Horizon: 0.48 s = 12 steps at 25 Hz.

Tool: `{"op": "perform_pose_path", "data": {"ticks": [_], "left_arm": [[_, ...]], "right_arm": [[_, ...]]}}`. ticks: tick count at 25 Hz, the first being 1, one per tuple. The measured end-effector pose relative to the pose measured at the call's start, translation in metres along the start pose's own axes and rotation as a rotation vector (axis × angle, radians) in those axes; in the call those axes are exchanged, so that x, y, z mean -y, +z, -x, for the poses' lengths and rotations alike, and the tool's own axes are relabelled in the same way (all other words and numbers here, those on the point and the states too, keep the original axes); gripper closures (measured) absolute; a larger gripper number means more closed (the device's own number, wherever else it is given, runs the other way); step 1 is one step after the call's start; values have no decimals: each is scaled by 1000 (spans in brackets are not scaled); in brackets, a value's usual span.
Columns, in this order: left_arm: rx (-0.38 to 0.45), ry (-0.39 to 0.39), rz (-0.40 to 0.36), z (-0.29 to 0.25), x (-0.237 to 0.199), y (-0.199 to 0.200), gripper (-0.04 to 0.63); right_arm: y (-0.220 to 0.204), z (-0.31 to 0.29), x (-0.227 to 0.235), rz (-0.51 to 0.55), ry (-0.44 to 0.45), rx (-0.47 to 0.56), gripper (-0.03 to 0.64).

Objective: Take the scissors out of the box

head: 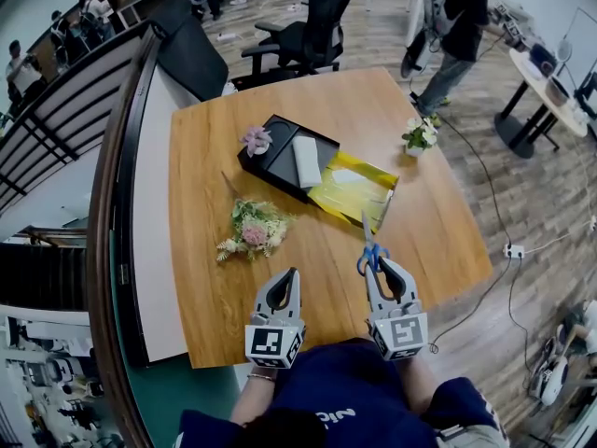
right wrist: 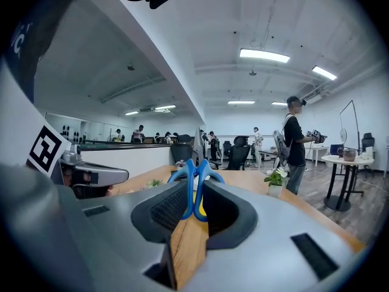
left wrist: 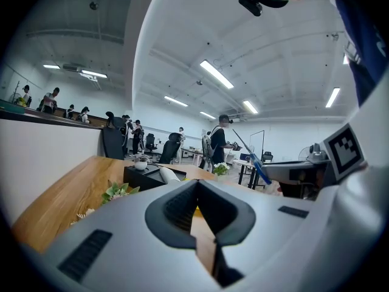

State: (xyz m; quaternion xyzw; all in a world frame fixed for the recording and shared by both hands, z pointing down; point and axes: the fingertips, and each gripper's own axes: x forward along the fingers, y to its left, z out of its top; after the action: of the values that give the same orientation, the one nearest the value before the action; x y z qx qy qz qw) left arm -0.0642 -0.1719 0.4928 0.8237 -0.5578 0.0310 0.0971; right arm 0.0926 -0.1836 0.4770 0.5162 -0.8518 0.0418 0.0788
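The scissors (head: 371, 246) have blue handles and point away from me, above the wooden table (head: 205, 278). My right gripper (head: 372, 265) is shut on their handles. In the right gripper view the blue handles (right wrist: 196, 186) sit pinched between the jaws of the right gripper (right wrist: 196, 194), blades rising beyond them. The black box (head: 280, 161) lies open farther back with a white item (head: 306, 160) in it. My left gripper (head: 291, 274) hovers to the left over the near table edge, shut and empty. In the left gripper view the left gripper (left wrist: 198, 186) is shut, and the scissors (left wrist: 258, 164) show at the right.
Yellow wrapping (head: 354, 189) lies against the box's near right side. A flower bunch (head: 252, 230) rests left of centre, a purple flower (head: 256, 140) on the box's left corner, a small flower pot (head: 421, 135) at the right. Office chairs (head: 308, 26) and people stand beyond the table.
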Motion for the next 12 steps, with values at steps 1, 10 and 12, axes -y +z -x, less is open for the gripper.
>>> {"op": "perform_pose_path", "data": {"ticks": [1, 10, 12], "left_arm": [[-1, 2, 0, 0, 0, -1, 592], [-8, 17, 1, -4, -2, -2, 592], [-11, 18, 3, -5, -2, -3, 592]], "right_arm": [[0, -1, 1, 6, -3, -3, 526], [-2, -6, 5, 6, -4, -11, 526], [-3, -6, 7, 6, -6, -13, 526]]}}
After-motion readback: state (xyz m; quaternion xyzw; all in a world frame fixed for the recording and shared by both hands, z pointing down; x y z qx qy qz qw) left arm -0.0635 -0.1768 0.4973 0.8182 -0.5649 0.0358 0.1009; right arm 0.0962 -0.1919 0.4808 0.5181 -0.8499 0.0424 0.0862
